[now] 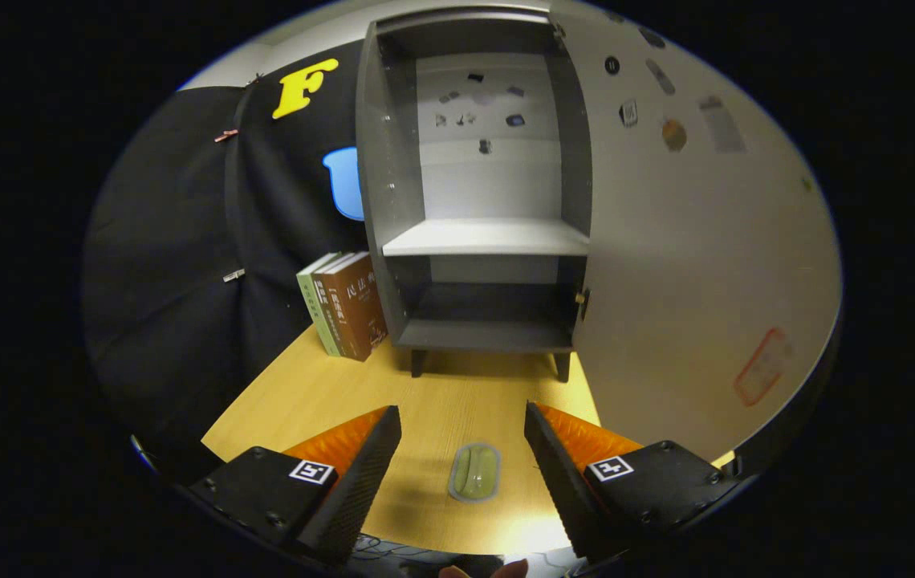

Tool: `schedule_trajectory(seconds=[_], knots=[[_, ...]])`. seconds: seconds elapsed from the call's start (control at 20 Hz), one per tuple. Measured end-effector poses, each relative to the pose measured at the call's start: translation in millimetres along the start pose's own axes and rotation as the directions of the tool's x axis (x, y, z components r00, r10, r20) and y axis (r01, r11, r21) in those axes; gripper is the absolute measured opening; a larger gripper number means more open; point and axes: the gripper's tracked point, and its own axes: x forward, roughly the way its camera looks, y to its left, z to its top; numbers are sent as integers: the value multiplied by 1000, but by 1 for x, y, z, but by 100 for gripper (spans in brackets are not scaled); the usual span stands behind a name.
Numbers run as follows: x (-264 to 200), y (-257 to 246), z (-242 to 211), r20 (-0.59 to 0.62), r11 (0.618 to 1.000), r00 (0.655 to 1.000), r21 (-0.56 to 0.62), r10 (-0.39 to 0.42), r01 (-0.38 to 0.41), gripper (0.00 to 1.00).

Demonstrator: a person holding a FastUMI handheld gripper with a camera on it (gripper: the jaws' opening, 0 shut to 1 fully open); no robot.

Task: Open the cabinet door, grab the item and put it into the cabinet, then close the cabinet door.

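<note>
My jaws (463,417) stand released at the bottom of the frame, wide apart, with nothing between their tips but bare bench (441,401). The item (474,472), a small greenish oblong dish, lies flat on the bench in the gap between them, touching neither. Beyond, at upper centre, the cabinet (477,201) stands open on short legs; its door (690,265) is swung out to the right. Both compartments, above and below the shelf (486,238), hold nothing. Books (345,305) lean left of the cabinet; spine print unreadable.
</note>
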Motion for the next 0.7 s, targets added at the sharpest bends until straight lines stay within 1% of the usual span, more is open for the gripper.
schedule_trajectory(seconds=[0.15,0.25,0.35,0.45,0.55,0.6,0.65,0.7], knots=[[44,-1,-47,-120,999,993,52,9,-2,99],[72,-2,-75,-189,997,982,80,-5,21,99],[96,-5,-104,-256,994,967,98,-20,47,99],[112,-9,-135,-329,994,944,90,-36,69,99],[123,-20,-162,-384,992,921,78,-65,103,93],[128,-22,-173,-407,990,911,81,-74,116,88],[134,-24,-182,-428,989,900,76,-85,130,84],[138,-27,-192,-448,988,889,67,-96,141,72]])
